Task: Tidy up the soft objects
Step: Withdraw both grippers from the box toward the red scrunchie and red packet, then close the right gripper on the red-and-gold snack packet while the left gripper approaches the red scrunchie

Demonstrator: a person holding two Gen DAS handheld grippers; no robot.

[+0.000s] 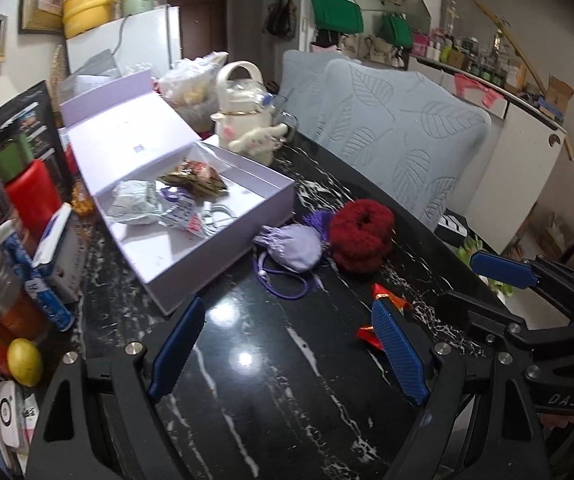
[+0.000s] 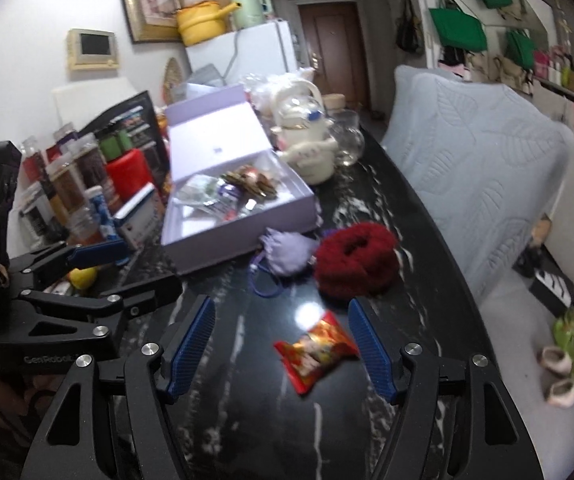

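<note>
Black marbled worktop (image 1: 247,380) runs lengthwise away from both cameras; its near end is cut off by the gripper frames, and the right wrist view is smeared, so fine print is unreadable there. Along its right edge, grey leaf-embossed cushions (image 1: 399,128), lower parts hidden behind the worktop rim. Open lavender box (image 1: 223,216) sits left of centre, long axis slanting from near-left to far-right in the left wrist view, lid standing up at the back; contents are crumpled packets, hard to identify. Behind it a cream plush-style kettle figure (image 1: 247,120), partly overlapped by a glass vessel. Left margin: crowded jars and bottles, mostly cropped. Red fluffy scrunchie (image 1: 361,236) lies flat on the worktop, ring hole facing up and slightly away, touching the lavender drawstring pouch (image 1: 291,246) on its left; the pouch rests just beside the box's near corner, gathered neck toward the box, purple cord trailing toward the cameras. Red-orange snack packet (image 2: 315,354) lies nearest, long axis diagonal from near-left to far-right; in the left wrist view most of it is hidden behind a blue pad. Left hand-held gripper (image 1: 287,352) is wide, nothing between its pads. Right hand-held gripper (image 2: 283,348) is wide, straddling the packet without touching it.
</note>
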